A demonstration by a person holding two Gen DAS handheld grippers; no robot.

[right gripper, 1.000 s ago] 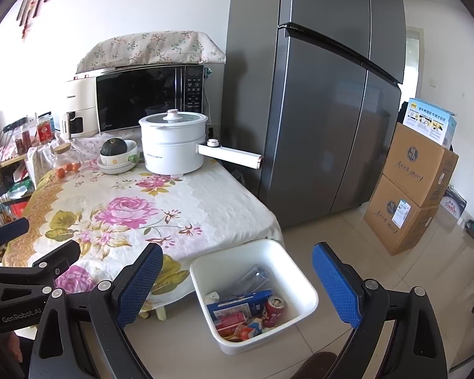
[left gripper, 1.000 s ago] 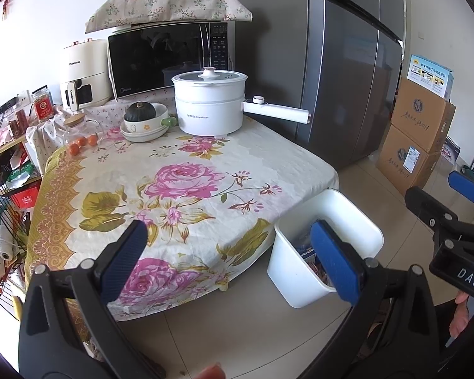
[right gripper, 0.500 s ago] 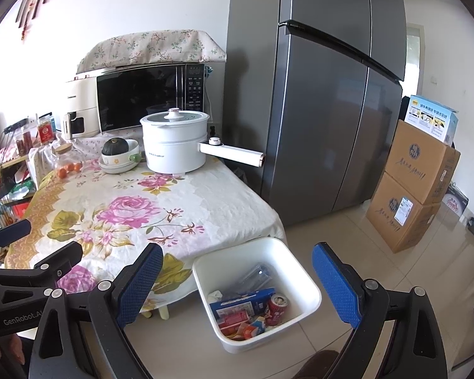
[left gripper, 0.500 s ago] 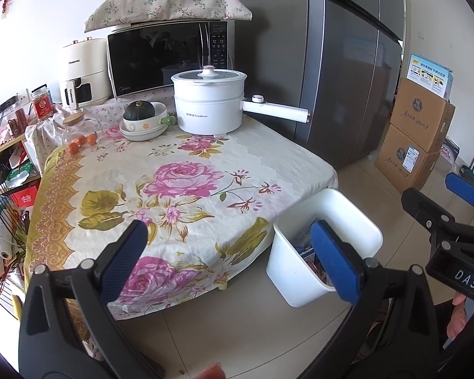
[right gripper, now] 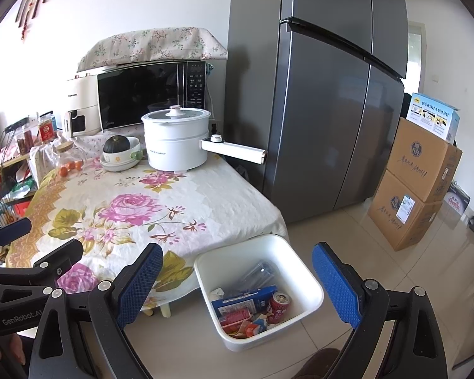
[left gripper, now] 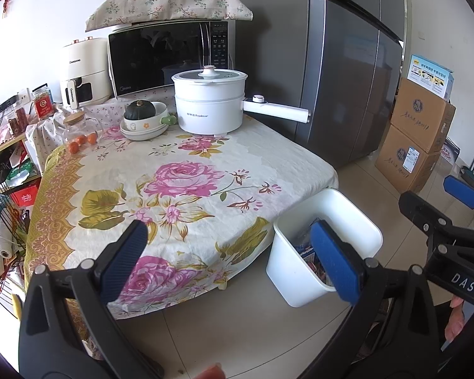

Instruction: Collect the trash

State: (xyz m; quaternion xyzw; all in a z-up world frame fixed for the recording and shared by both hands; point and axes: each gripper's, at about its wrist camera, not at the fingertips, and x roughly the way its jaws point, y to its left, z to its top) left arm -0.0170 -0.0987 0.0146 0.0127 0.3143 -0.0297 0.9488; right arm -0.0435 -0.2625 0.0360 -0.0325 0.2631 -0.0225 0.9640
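A white bin (right gripper: pixel 312 287) stands on the floor at the table's near right corner; it also shows in the left wrist view (left gripper: pixel 294 274). It holds trash: a red can (right gripper: pixel 279 303), a blue carton (right gripper: pixel 246 298), a clear plastic wrapper (right gripper: pixel 257 273) and small red packets (right gripper: pixel 237 319). My left gripper (left gripper: pixel 230 255) is open and empty, held above the floor in front of the table's floral cloth (left gripper: pixel 173 183). My right gripper (right gripper: pixel 237 281) is open and empty, held above and in front of the bin.
On the table stand a white electric pot (left gripper: pixel 210 101) with a long handle, a bowl with a green squash (left gripper: pixel 142 117), a glass jar (left gripper: pixel 79 128), a microwave (left gripper: pixel 170 57) and an air fryer (left gripper: pixel 82 72). A grey fridge (right gripper: pixel 325 94) and stacked cardboard boxes (right gripper: pixel 414 183) stand at right.
Both grippers have drifted very slightly; the view has barely shifted. Both stay open and empty.
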